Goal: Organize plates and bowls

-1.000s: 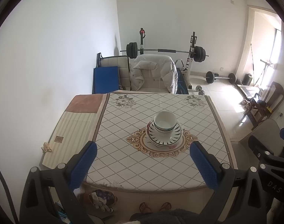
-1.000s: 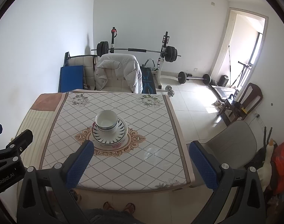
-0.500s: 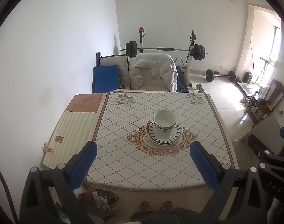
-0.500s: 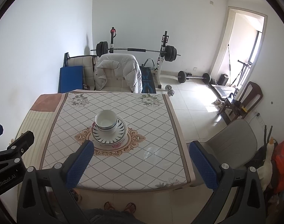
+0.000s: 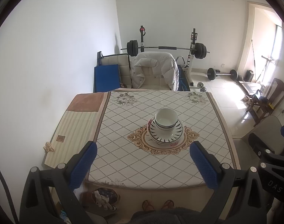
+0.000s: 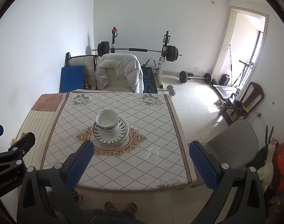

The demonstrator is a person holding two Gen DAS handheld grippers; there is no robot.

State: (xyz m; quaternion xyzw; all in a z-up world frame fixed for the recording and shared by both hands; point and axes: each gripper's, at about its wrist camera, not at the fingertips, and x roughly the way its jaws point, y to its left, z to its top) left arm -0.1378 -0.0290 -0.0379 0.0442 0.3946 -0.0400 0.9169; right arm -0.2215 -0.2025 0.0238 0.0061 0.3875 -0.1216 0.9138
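Note:
A white bowl (image 5: 165, 118) sits nested in another bowl on a stack of striped plates (image 5: 165, 134) at the middle of the table (image 5: 127, 160). The stack also shows in the right wrist view, bowl (image 6: 107, 121) on plates (image 6: 110, 134). My left gripper (image 5: 142, 163) is open and empty, held high above the table's near edge. My right gripper (image 6: 141, 163) is open and empty, also high over the near edge, to the right of the stack. Each gripper's body shows at the edge of the other's view.
A patterned cloth covers the table. A chair with a white jacket (image 5: 155, 71) stands at the far side, a grey chair (image 6: 229, 145) at the right. A weight bench with barbell (image 5: 166, 48) stands behind. My feet (image 5: 157, 204) show below the near edge.
Both grippers have drifted slightly; the stack sits a little differently in each view. Nothing on the table has moved and both grippers stay open.

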